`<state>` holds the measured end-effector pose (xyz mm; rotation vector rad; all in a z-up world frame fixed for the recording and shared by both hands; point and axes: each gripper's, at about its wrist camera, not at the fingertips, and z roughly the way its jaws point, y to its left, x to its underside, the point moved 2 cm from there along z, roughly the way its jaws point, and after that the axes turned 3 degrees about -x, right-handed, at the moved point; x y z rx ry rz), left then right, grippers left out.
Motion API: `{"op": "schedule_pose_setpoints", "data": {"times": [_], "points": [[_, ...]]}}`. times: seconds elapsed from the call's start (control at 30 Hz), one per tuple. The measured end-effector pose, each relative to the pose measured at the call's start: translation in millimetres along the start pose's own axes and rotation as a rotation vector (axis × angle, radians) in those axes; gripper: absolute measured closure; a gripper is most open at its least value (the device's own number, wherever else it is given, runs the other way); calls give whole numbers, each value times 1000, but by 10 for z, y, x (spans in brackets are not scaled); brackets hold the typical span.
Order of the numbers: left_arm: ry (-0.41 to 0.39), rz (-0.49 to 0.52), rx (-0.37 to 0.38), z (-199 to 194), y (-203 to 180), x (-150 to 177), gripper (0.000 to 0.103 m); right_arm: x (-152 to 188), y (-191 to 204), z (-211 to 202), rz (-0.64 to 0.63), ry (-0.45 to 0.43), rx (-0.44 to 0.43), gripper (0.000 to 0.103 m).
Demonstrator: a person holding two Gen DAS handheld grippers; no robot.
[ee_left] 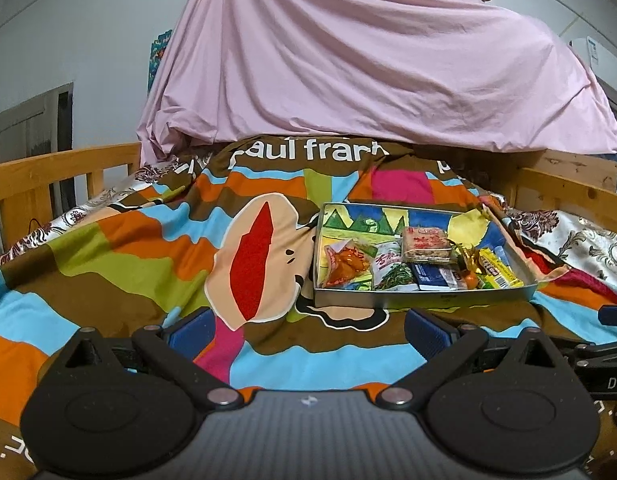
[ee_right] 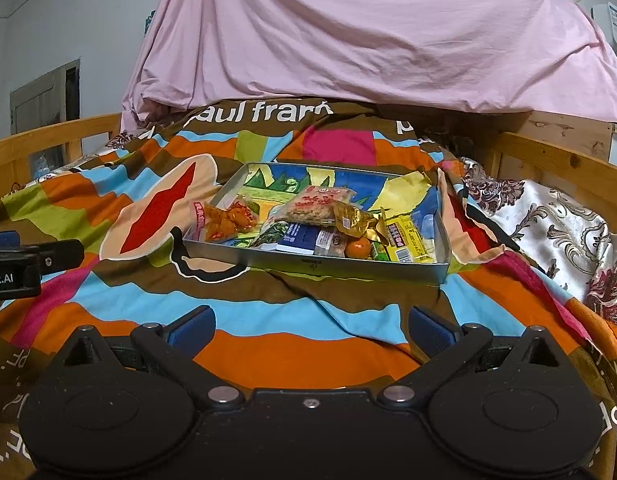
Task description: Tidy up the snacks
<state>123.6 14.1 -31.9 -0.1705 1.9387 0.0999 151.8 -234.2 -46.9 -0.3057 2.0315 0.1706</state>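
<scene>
A shallow metal tray [ee_left: 420, 300] [ee_right: 308, 266] with a colourful printed bottom lies on the bed quilt. In it lie several snacks: an orange-red pack [ee_left: 344, 266] [ee_right: 224, 222] at the left, hanging over the rim, a green vegetable pack [ee_left: 392, 272], a brown cake pack [ee_left: 426, 244] [ee_right: 320, 206], a blue pack [ee_left: 432, 276] [ee_right: 300, 238], a small orange [ee_right: 357, 248], a gold wrapper [ee_right: 350, 220] and a yellow bar [ee_left: 500, 272] [ee_right: 408, 240]. My left gripper [ee_left: 308, 332] is open and empty, in front of and left of the tray. My right gripper [ee_right: 310, 328] is open and empty, in front of the tray.
The multicoloured quilt [ee_left: 128, 260] covers the bed. Wooden rails [ee_left: 48, 176] [ee_right: 556, 152] run along both sides. A pink sheet [ee_left: 368, 60] drapes over something tall behind. A patterned satin cloth [ee_right: 548, 220] lies at the right.
</scene>
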Motion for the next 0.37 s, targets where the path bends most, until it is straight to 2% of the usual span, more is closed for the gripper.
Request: {"op": "schedule_pose_setpoints", "data": {"times": [0.37], "points": [[-5, 30, -16, -3, -8, 21, 0, 11, 19, -4, 0, 5, -1, 1]]}}
